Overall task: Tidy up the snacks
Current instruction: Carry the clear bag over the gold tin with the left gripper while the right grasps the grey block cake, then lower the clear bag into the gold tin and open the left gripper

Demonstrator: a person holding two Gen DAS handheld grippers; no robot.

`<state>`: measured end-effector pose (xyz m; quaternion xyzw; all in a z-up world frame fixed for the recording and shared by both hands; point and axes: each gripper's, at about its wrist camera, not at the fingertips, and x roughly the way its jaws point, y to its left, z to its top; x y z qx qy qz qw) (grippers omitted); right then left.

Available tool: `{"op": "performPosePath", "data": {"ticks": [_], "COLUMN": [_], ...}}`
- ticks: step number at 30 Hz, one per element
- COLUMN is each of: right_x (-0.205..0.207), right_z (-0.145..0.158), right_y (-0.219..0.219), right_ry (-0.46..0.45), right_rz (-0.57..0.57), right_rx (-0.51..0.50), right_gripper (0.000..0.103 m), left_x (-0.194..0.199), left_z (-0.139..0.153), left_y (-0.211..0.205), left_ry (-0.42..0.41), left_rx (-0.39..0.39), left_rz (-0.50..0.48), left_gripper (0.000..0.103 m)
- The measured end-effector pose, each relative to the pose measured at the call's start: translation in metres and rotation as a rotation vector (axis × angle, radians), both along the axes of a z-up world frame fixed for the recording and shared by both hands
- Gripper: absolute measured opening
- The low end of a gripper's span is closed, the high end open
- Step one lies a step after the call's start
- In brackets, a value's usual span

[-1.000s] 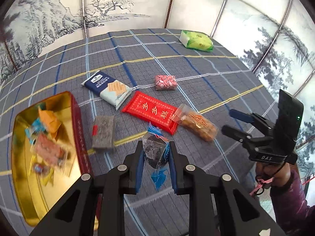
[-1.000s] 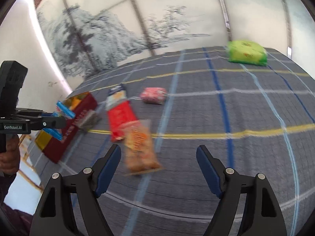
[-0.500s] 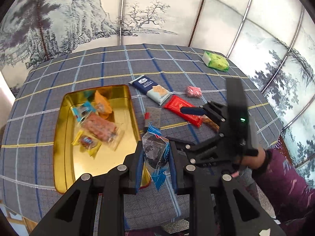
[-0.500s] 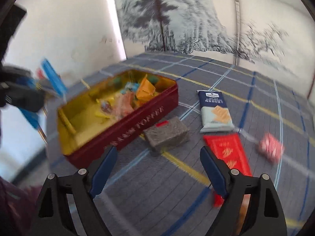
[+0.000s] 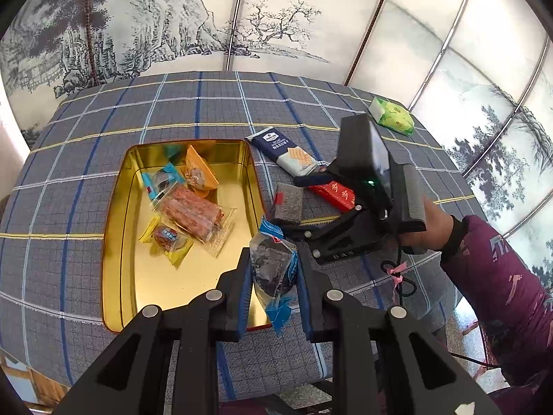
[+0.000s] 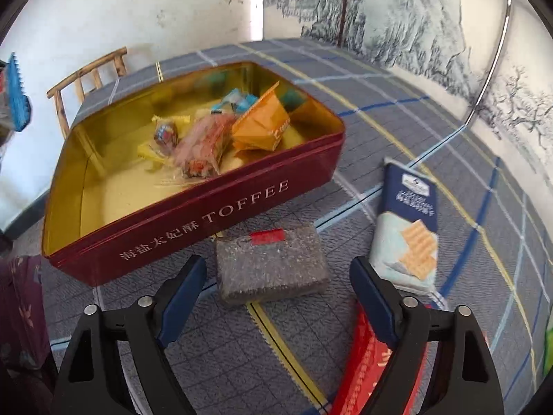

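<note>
- Left gripper (image 5: 273,276): fingers (image 5: 242,290) clamped tight on a clear blue-edged snack packet (image 5: 273,269) with a dark filling – packet upright between the pads, its blue tail hanging below them.
- Beyond and to the left of those fingers: open gold-lined toffee tin (image 5: 114,228) on the checked bench (image 5: 52,159), holding an orange packet (image 5: 198,173), a long clear pack of reddish bars (image 5: 193,212) and small blue and yellow sweets.
- Right gripper (image 6: 276,287): fingers (image 6: 179,287) part-open and closing, pads clear of everything – grey speckled block (image 6: 269,263) lying on the bench just ahead, in line with the gap.
- Beyond the block: red tin wall (image 6: 193,221) lettered TOFFEE.
- Right of the right finger: navy-and-pale-blue biscuit pack (image 6: 408,224); under that finger, a red packet (image 6: 359,366).
- Far past the right hand (image 5: 428,228), near the bench's edge: a green packet (image 5: 392,117).
</note>
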<state>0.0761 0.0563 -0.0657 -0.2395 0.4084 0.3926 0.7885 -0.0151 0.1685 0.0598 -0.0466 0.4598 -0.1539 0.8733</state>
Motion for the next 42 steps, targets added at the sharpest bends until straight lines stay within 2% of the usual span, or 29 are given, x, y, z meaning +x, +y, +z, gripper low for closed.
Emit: {"op": "performPosePath", "data": {"ticks": [4,6,7,9,10,11,13,17,23,26,33,42], "right_x": [-0.017,-0.035,-0.049,-0.064,-0.075,-0.08,-0.093,-0.096,-0.082,-0.081,-0.073,-0.076], "right_z": [0.002,0.011,0.021,0.036,0.045,0.049,0.053,0.041,0.023,0.023,0.018,0.015], "right_y": [-0.002,-0.013,-0.027,-0.055,-0.082,-0.098,-0.149,-0.22,-0.271,-0.284,-0.301,-0.292], "right_ry": [-0.018,-0.05,-0.076,-0.117,-0.14,-0.154,-0.208,-0.232,-0.185,-0.185,-0.117,-0.117], "right_rz": [-0.027,-0.067,-0.107,-0.194,-0.279,-0.33,-0.501,-0.763,-0.959,-0.998,-1.045,-1.037], "right_rx": [-0.012,0.016,0.067,0.15,0.214,0.245,0.287,0.266,0.276,0.309,0.354,0.316], "right_gripper": [0.062,0.062,0.062,0.062,0.062,0.062,0.062,0.062,0.062,0.062,0.062,0.062], "left_x": [-0.002,-0.003,-0.003,-0.003,-0.003,-0.004,-0.004,-0.006,-0.004,0.0,0.014,0.024], "left_z": [-0.002,-0.003,-0.004,-0.006,-0.007,-0.008,-0.01,-0.014,-0.022,-0.027,-0.041,-0.056], "left_y": [0.001,0.003,0.005,0.007,0.008,0.008,0.009,0.009,0.011,0.015,0.021,0.017], "left_ry": [0.001,-0.001,0.0,0.004,0.005,0.007,0.012,0.01,0.01,0.018,0.03,0.04], "left_rx": [0.001,-0.007,-0.01,-0.011,-0.014,-0.016,-0.013,-0.004,0.02,0.032,0.038,0.067], "left_rz": [0.005,0.008,0.01,0.017,0.018,0.02,0.023,0.029,0.046,0.056,0.062,0.063], "left_gripper": [0.021,0.021,0.021,0.021,0.021,0.021,0.021,0.021,0.021,0.021,0.021,0.021]}}
